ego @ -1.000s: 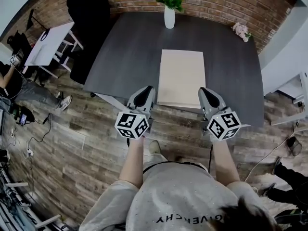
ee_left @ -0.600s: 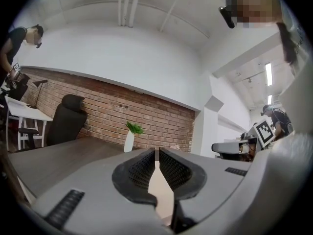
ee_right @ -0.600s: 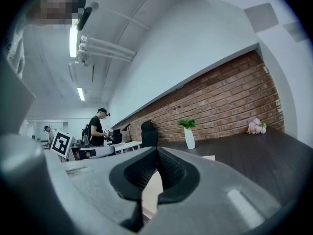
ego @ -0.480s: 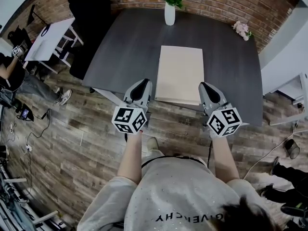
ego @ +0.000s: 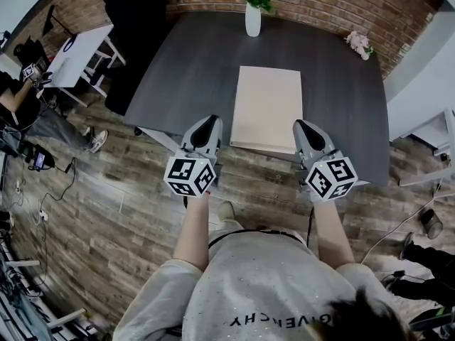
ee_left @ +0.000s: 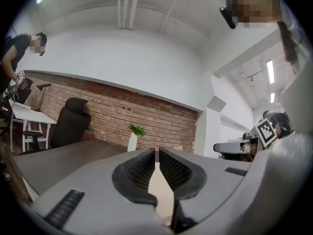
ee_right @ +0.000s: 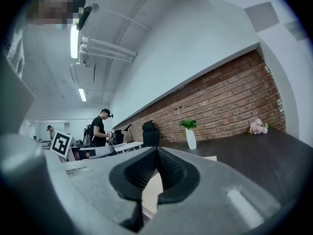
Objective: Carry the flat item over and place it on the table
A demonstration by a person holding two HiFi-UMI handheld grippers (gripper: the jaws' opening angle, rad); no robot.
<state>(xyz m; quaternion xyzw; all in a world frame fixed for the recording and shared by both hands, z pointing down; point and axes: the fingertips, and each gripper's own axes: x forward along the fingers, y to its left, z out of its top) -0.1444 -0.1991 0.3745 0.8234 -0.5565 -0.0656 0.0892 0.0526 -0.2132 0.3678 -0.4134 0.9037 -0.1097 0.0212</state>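
The flat item is a pale beige board (ego: pixel 268 109) lying flat on the dark grey table (ego: pixel 192 69), its near edge close to the table's front edge. My left gripper (ego: pixel 206 123) hovers just left of the board's near corner with its jaws shut and empty. My right gripper (ego: pixel 304 126) is at the near right corner, also shut on nothing. In the left gripper view the board (ee_left: pixel 160 192) shows below the closed tips (ee_left: pixel 156 153). The right gripper view shows the board (ee_right: pixel 151 195) under its closed tips (ee_right: pixel 156 153).
A white vase with a green plant (ego: pixel 252 16) stands at the table's far edge, pink flowers (ego: pixel 357 46) at the far right. A black office chair (ego: pixel 131 20) and a white desk (ego: pixel 75 55) stand left. People stand at the far left. Wood floor underfoot.
The left gripper has drifted slightly left, away from the board's near corner. The right gripper and the board are almost unmoved. Both stay shut.
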